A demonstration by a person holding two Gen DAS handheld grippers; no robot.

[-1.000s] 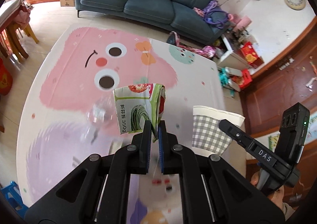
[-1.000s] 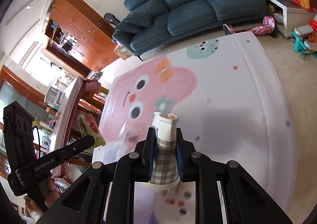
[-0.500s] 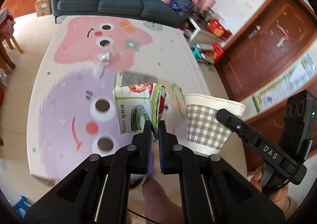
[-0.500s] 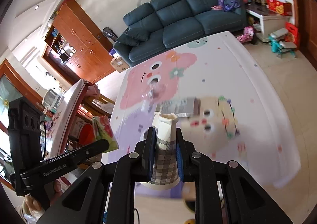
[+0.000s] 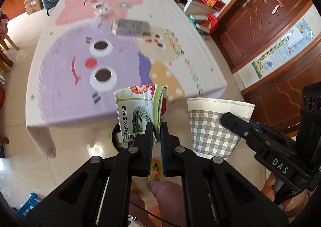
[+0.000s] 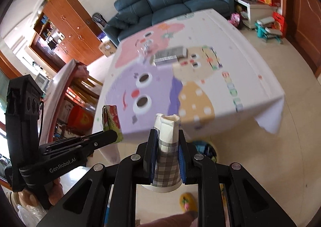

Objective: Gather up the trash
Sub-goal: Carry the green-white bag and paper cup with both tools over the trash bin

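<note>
The left gripper point(image 5: 157, 126) is matt black plastic with metal rivets and pinches a glossy printed plastic wrapper point(image 5: 140, 110). At 3 o'clock of it, the right gripper point(image 6: 166, 146) squeezes a matt, creased paper cup point(image 6: 167, 152) with a grey check print. The mat point(image 5: 120, 50) looks smooth. The floor point(image 5: 80, 146) is glossy tile. At 2 o'clock, the door point(image 5: 260, 26) is polished wood.
</note>
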